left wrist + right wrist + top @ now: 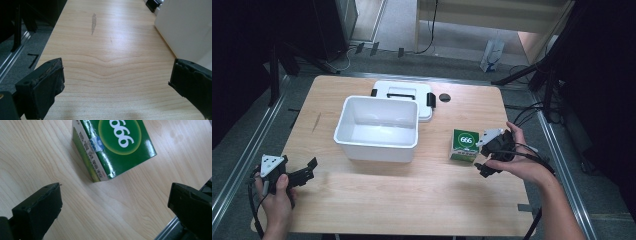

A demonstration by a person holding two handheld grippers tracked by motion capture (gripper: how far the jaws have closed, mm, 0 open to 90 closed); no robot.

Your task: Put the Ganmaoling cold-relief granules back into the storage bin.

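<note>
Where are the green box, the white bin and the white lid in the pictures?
green box [465, 142], high view, on its top face beside the 666 mark.
white bin [377, 148], high view, on its near outer wall.
white lid [402, 86], high view, on its top, behind the bin.

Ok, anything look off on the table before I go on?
Only a grey scuff mark on the wood near the left edge. The white bin, its lid behind and the green box look fine.

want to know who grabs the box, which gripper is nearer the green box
The right gripper, open just beside the green box; the left gripper sits across the table.
</note>
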